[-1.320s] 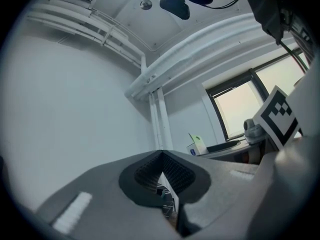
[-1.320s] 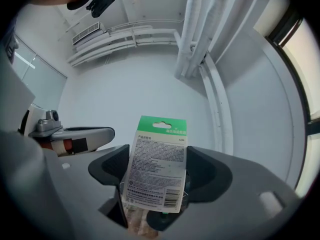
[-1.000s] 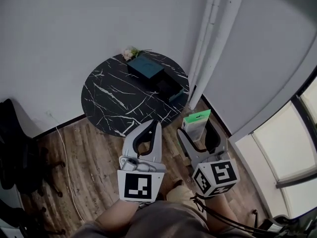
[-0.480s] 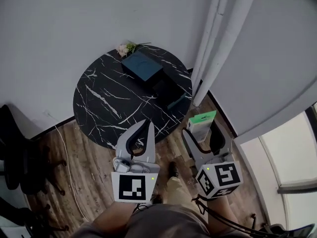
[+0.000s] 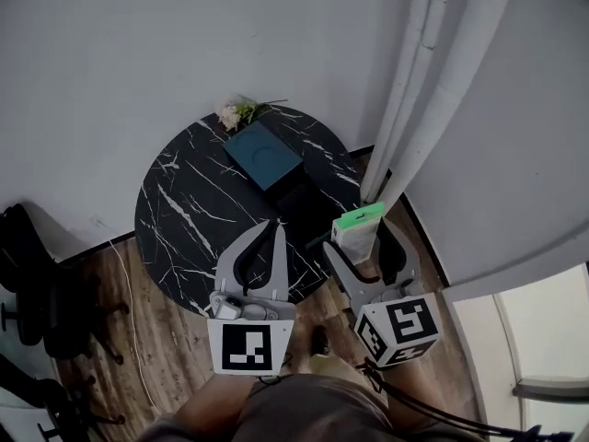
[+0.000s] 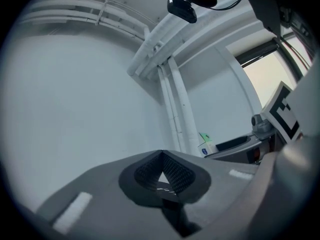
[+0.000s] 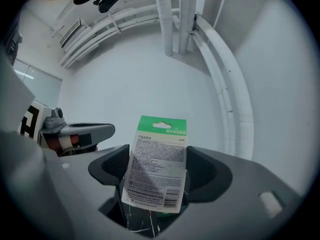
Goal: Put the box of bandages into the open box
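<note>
One bandage box (image 7: 157, 161), right tool (image 5: 355, 239), apparently upright

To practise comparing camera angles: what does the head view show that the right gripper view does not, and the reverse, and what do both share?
Head view only: the open box, a teal box, flowers and wooden floor. Right gripper view only: the printed back of the box of bandages, standing between the right gripper's jaws. Both: that green-topped box in the right gripper, the left gripper, white pipes and some of the marble table.
</note>
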The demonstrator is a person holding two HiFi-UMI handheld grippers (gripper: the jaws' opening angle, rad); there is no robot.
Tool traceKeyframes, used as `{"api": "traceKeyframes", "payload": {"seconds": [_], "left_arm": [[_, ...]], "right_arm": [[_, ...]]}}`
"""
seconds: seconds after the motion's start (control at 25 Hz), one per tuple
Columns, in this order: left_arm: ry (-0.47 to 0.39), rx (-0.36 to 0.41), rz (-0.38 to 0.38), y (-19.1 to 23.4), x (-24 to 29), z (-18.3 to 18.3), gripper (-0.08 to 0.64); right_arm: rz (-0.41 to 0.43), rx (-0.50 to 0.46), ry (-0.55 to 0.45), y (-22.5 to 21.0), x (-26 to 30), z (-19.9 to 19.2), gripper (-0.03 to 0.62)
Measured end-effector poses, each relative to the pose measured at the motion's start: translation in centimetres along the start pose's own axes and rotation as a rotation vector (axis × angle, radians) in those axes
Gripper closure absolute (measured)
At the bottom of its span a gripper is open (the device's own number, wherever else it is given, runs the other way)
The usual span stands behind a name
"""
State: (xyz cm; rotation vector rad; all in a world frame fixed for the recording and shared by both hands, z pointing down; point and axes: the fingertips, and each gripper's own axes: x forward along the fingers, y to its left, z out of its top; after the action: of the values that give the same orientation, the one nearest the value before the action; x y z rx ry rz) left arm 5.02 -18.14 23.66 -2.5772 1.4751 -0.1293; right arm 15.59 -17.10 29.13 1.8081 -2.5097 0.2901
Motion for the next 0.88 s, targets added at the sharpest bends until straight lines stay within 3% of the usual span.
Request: {"api": "traceKeyframes", "payload": {"seconds": [0.44, 0.88], "left_arm": [[-0.032, 0.011, 0.141, 4.6, 4.0, 1.5, 0.560], [0.066, -0.083, 0.138, 8.9, 8.5, -4.2, 0.560]], "right_arm": [[0.119, -0.046, -0.031, -1.1, 7.3, 3.6, 0.207], [0.121, -0.061, 0.096, -2.3, 14.2, -0.3, 0.207]]}}
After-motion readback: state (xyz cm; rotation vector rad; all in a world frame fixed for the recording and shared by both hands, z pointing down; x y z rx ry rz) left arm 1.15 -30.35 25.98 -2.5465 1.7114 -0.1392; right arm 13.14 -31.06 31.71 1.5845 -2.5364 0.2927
